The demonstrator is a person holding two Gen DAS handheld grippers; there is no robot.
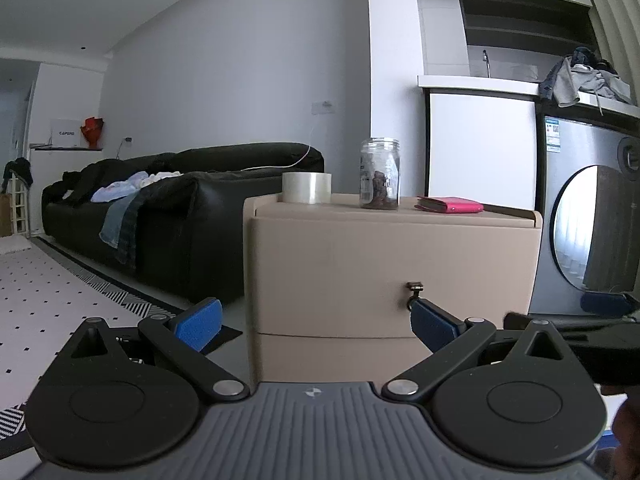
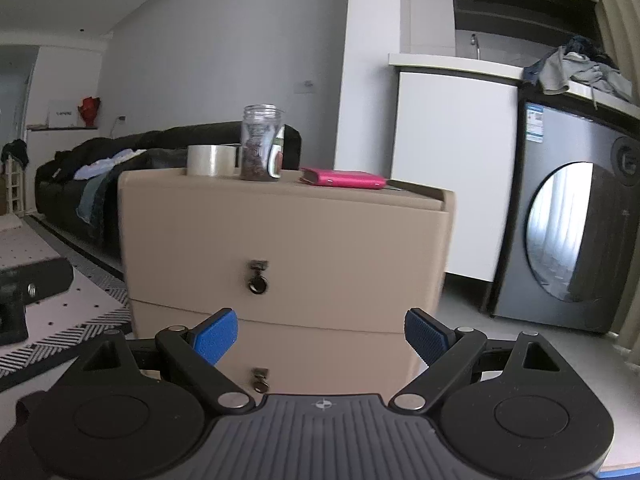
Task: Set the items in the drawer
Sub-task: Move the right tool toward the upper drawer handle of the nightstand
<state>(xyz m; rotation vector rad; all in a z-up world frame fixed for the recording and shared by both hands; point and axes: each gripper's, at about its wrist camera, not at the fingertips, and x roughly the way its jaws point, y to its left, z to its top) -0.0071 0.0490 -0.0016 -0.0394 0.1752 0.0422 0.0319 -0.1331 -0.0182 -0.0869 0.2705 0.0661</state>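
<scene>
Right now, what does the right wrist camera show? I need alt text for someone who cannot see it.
A beige drawer cabinet fills the view, both drawers closed, each with a small ring pull. On top stand a roll of tape, a glass jar and a pink wallet. The right gripper is in front, jaws open and empty.

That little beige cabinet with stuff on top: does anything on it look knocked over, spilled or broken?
Nothing stands out. The tape roll, the glass jar and the pink wallet sit settled on the cabinet; the jar is upright and lidless, and both drawers are shut.
</scene>
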